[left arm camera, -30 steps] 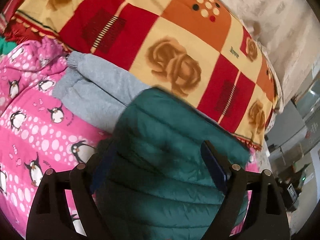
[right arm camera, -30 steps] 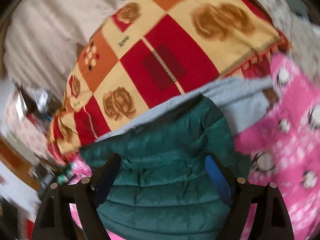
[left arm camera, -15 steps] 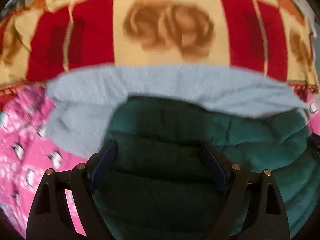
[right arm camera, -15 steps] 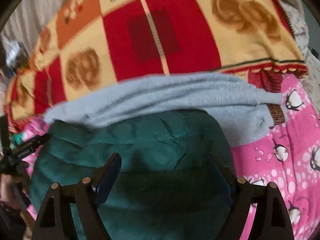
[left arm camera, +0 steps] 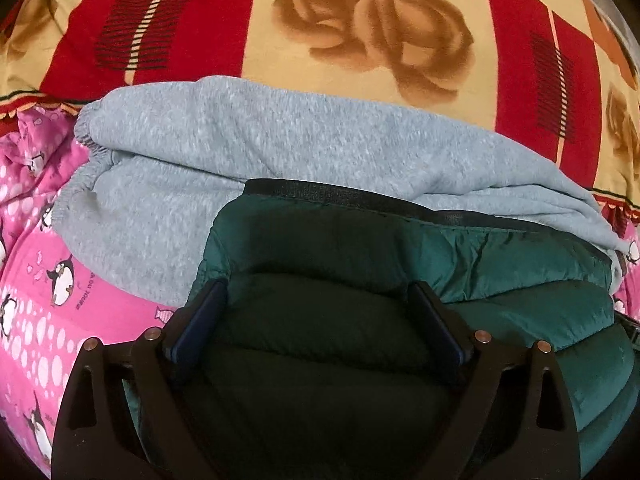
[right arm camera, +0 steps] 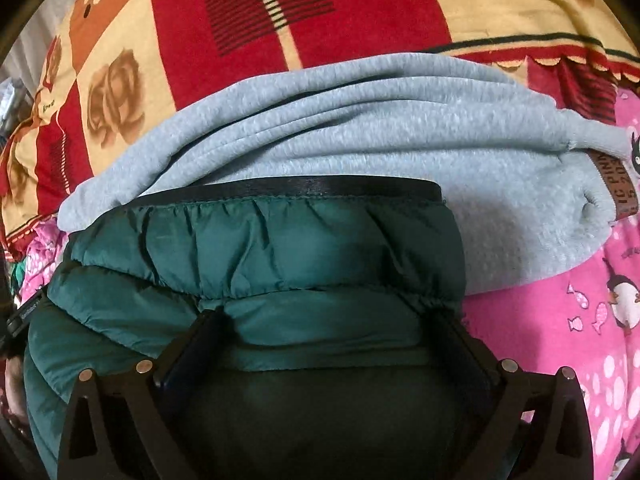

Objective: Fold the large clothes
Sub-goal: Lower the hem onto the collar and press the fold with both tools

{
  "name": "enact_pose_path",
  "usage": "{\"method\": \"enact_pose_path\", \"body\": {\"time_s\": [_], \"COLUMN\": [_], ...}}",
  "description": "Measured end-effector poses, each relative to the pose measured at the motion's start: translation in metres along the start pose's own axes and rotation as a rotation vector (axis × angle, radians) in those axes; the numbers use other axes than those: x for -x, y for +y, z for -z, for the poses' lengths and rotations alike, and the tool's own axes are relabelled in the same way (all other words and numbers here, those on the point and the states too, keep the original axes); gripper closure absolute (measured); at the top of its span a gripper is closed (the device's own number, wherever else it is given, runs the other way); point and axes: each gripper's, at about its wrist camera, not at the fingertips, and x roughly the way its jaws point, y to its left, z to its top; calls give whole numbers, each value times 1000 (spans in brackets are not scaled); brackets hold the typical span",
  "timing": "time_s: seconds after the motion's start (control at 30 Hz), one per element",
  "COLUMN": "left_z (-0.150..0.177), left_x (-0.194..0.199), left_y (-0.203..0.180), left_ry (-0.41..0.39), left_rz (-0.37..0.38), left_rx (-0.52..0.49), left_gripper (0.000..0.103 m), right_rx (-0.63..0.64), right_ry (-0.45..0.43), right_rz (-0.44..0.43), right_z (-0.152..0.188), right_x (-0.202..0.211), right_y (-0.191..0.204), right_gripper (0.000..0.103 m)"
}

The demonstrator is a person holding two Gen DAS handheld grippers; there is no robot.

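Note:
A folded dark green puffer jacket (left arm camera: 500, 264) (right arm camera: 280, 248) lies on a folded grey sweat garment (left arm camera: 240, 148) (right arm camera: 400, 120), its black hem toward the far side. My left gripper (left arm camera: 318, 292) stands over the jacket's left part. Its jaws are opening, with the padded fabric bulging between the fingers (left arm camera: 200, 320). At the jacket's right part my right gripper (right arm camera: 324, 316) also has its jaws opening, wide apart, with the quilted fabric loose between them. The jacket's near part is hidden under both grippers.
The clothes rest on a pink penguin-print sheet (left arm camera: 48, 288) (right arm camera: 580, 320). Behind them lies a red, yellow and orange rose-patterned blanket (left arm camera: 360, 32) (right arm camera: 320, 12). The left gripper's body (right arm camera: 16, 320) shows at the left edge of the right wrist view.
Both grippers came down with the green jacket onto the grey garment. The jacket now rests there, and the right gripper's fingers stand wider apart than before.

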Motion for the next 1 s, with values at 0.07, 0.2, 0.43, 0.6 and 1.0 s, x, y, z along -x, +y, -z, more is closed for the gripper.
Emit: {"method": "enact_pose_path", "body": {"time_s": [0.07, 0.2, 0.43, 0.6, 1.0], "left_z": [-2, -13, 20, 76, 106], "left_x": [0, 27, 149, 154, 95], "left_y": [0, -3, -34, -75, -90], "left_ry": [21, 78, -123, -66, -3], "left_rz": [10, 11, 248, 262, 156], "left_rx": [4, -34, -26, -98, -190], "left_gripper": [10, 10, 10, 10, 1], "right_rx": [-2, 15, 103, 239, 347], "right_ry": [5, 93, -150, -205, -197], "right_rz": [-1, 35, -9, -66, -8], "right_z": [1, -7, 8, 65, 116], "right_x": [1, 8, 121, 145, 60], "right_y": [1, 3, 52, 117, 112], "right_gripper": [0, 1, 8, 8, 0]}}
